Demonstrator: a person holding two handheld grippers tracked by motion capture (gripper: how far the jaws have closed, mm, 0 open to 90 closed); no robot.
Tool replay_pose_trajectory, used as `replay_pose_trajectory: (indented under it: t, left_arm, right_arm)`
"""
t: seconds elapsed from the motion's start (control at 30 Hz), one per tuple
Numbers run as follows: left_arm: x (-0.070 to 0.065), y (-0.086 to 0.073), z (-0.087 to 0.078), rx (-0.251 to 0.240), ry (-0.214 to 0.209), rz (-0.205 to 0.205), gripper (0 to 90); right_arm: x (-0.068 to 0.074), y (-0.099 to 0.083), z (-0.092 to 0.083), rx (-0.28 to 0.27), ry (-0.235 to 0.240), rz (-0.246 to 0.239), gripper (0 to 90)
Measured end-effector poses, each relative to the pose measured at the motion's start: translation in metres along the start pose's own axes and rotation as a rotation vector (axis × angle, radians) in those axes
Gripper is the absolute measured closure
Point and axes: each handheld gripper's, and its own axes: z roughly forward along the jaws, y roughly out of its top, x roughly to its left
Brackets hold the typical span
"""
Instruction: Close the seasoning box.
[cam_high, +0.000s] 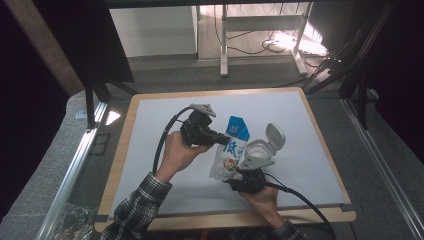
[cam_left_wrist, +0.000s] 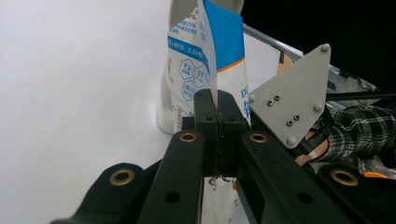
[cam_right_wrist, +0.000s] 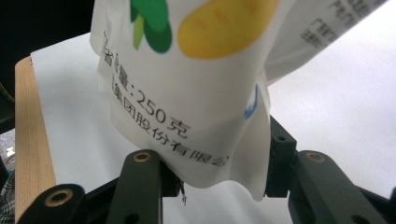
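1. Pinched flat between my left gripper's (cam_left_wrist: 217, 109) jaws is the side seam of the white-and-blue pouch (cam_high: 231, 150); they are pressed together on that thin film.
2. Below the pouch, my right gripper (cam_right_wrist: 217, 179) clamps its bottom edge, jaws partly spread around the bulging base.
3. Pouch as landmark: it hangs upright above the white mat (cam_high: 310, 150), blue top (cam_high: 238, 128) uppermost, with the grey flip-lid container (cam_high: 260, 150) just beside it on its right, lid open.
4. I judge the step to be readying the pouch for pouring into that container.
5. Next, I think, the top must be tipped over the container's mouth; the seam grip must not slip, and the base grip must not squeeze contents out early.
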Motion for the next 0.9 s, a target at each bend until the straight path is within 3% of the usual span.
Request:
replay_pose_trajectory:
  t: [0.47,0.9]
  left_arm:
    - [0.004,-0.006,-0.002,-0.014,0.022,-0.006,90.0]
    - [0.016,-0.015,-0.008,-0.031,0.058,-0.035,90.0]
  right_arm:
    - [-0.006,-0.002,0.003,0.058,0.004,0.017,50.7]
    - [-0.006,-0.004,0.003,0.096,-0.004,0.014,49.4]
